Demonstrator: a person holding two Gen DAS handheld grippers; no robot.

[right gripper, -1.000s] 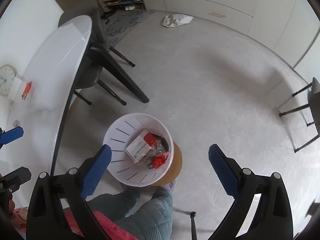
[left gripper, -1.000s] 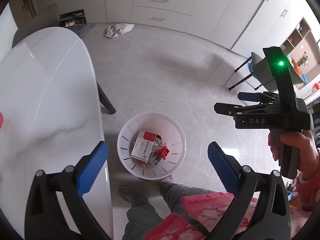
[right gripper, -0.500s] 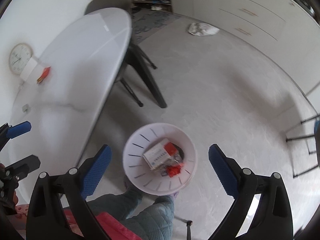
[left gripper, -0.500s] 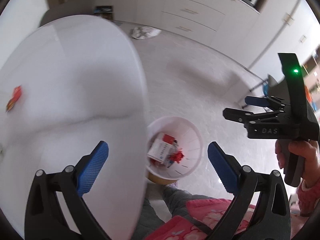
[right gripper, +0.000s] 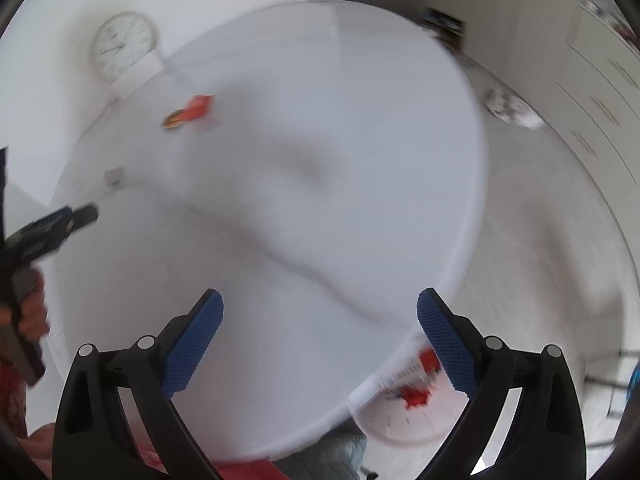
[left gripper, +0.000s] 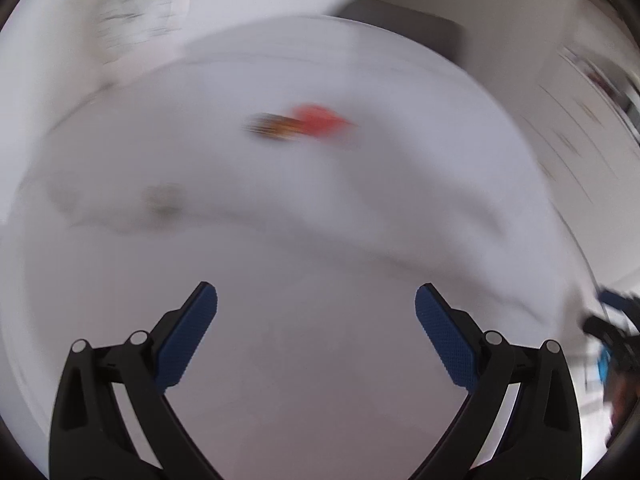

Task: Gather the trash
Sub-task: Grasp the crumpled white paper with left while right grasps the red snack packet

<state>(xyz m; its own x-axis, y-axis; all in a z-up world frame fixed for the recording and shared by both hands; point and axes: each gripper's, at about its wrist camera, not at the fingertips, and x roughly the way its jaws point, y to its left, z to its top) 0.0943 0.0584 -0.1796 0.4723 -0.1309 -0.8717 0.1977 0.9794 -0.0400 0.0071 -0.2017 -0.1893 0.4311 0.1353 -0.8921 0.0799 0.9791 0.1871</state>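
1. The white desk [right gripper: 320, 160] now fills both views; a second ago the floor and bin did.
2. A red wrapper [left gripper: 316, 120] lies far across the desk, near the clock [right gripper: 122, 46].
3. Both left tongs [left gripper: 316, 332] and right tongs [right gripper: 320, 336] gape wide, empty.
4. The white bin [right gripper: 404, 420] peeks past the desk edge; the swing suggests the wrapper is next.

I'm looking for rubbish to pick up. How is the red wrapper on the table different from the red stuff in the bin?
The red wrapper lies alone on the white table, out in the open; the red stuff sits inside the bin on the floor, half hidden under the table's edge. The wrapper has a dark, yellowish end; the stuff in the bin looks plain red. Both are blurry and small.
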